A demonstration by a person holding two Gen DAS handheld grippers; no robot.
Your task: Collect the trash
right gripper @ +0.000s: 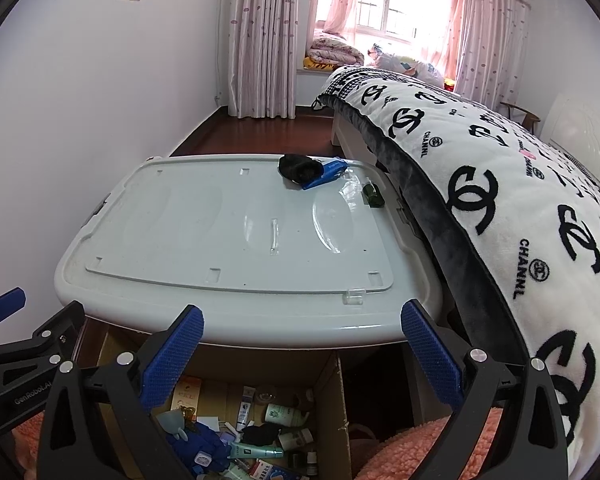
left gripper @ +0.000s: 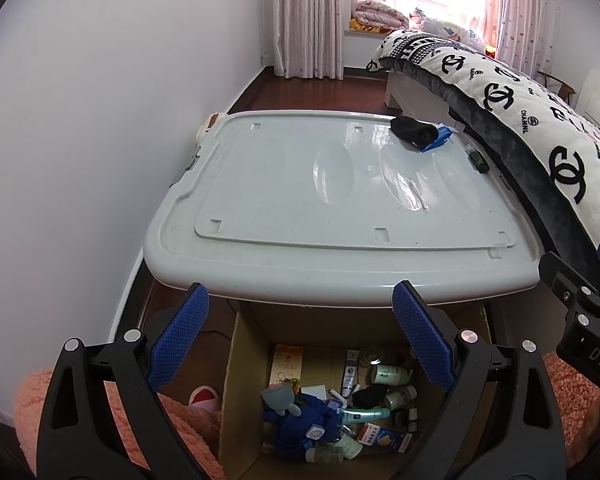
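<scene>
The bed [right gripper: 500, 184] runs along the right, its logo blanket [left gripper: 540, 128] draping down against the right edge of the grey lid [left gripper: 300, 184] of a big storage bin that fills the middle of both views. Below the lid's near edge stands an open cardboard box [left gripper: 236, 360], already holding tubes, small bottles, a blue cloth and cartons. What is left on the lid sits at its far right corner: a black bundle [right gripper: 298, 168] touching a blue packet [right gripper: 328, 172], and just beside them, nearer the bed, a small dark green bottle [right gripper: 374, 196]. Both grippers hover over the box, low and near — the left gripper [left gripper: 300, 336] and the right gripper [right gripper: 302, 356] each have their blue pads spread wide with nothing between them. From the right gripper the bundle lies at about twelve o'clock, the bottle toward one; from the left gripper [right gripper: 16, 344] both lie toward one or two o'clock, further across the lid. So the right hand looks the nearer one for the next pick. The packet's long axis runs from seven to one o'clock in the right view, its free end pointing toward the bed; the bottle's axis runs roughly near to far — a slight wrist turn would probably be needed to span either across its narrow side.
</scene>
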